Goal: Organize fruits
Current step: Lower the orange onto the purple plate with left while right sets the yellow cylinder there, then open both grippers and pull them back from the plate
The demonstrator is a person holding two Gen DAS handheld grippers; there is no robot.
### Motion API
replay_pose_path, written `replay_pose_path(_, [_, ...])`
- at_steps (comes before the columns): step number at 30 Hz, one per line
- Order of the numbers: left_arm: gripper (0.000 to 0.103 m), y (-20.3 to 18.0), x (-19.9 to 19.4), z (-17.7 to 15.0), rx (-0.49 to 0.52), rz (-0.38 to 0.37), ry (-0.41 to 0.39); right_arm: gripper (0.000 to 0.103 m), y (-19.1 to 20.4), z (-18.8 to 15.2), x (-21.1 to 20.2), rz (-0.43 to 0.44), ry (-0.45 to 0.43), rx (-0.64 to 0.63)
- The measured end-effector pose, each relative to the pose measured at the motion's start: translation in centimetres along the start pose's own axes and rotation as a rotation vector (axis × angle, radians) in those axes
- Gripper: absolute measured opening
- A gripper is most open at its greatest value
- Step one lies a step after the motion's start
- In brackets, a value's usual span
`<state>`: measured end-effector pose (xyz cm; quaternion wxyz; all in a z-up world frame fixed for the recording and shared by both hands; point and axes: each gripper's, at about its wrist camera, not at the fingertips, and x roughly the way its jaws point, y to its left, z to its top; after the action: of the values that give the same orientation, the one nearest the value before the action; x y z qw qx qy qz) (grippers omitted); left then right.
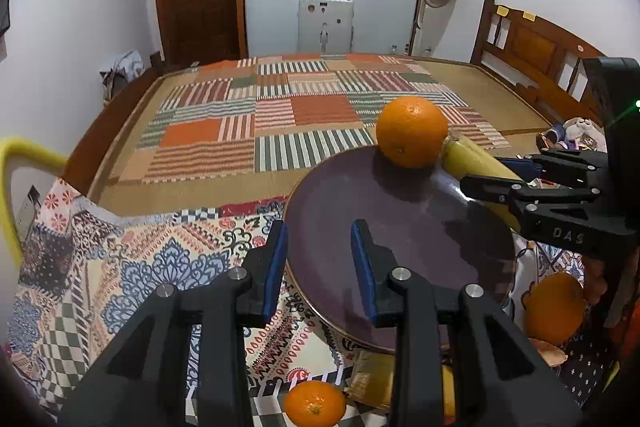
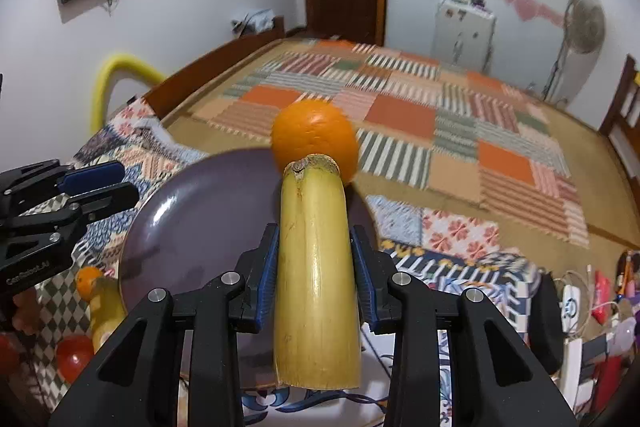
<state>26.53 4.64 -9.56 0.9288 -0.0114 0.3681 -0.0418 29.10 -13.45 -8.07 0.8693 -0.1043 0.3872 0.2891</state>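
A dark purple plate lies on a patterned cloth. One large orange rests at its far rim. My right gripper is shut on a yellow banana. The banana hangs over the plate's right side, its stem end against the orange. My left gripper hovers above the plate's near left edge. Its blue pads stand a small way apart with nothing between them.
A small orange lies on the cloth near the plate's front edge, and another orange to the plate's right. In the right wrist view, red fruits and a small orange sit left of the plate. A bed with a striped patchwork mat spreads behind.
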Motion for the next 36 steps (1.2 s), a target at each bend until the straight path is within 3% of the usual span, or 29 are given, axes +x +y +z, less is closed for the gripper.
replay_pose_path(4, [0.033,0.5,0.8,-0.2,-0.023,-0.02,0.039,0.032,0.2,-0.3,0.9,0.029,0.073,-0.025])
replay_pose_path(14, [0.034,0.2,0.7,-0.3,-0.004,-0.001,0.029,0.032,-0.1,0.5,1.1,-0.009,0.071,-0.026])
replay_pose_path(18, [0.051,-0.4,0.1,-0.6,0.007,0.014,0.014,0.032,0.0,0.8,2.2,-0.013,0.118,-0.04])
replay_pose_path(20, [0.052,-0.5,-0.1,-0.7,0.01,0.015,0.01,0.032,-0.1,0.9,2.5,-0.015,0.138,-0.036])
replay_pose_path(24, [0.061,-0.3,-0.6,-0.7,0.006,0.017,0.001,0.033,0.2,1.0,2.0,-0.008,0.126,-0.038])
replay_pose_path(28, [0.062,-0.1,-1.3,-0.9,0.001,0.029,-0.006,0.051,0.4,1.0,1.0,-0.033,0.088,-0.042])
replay_pose_path(36, [0.064,0.2,-4.7,-1.5,-0.013,0.055,-0.024,0.051,0.9,0.2,-3.8,-0.083,-0.013,-0.047])
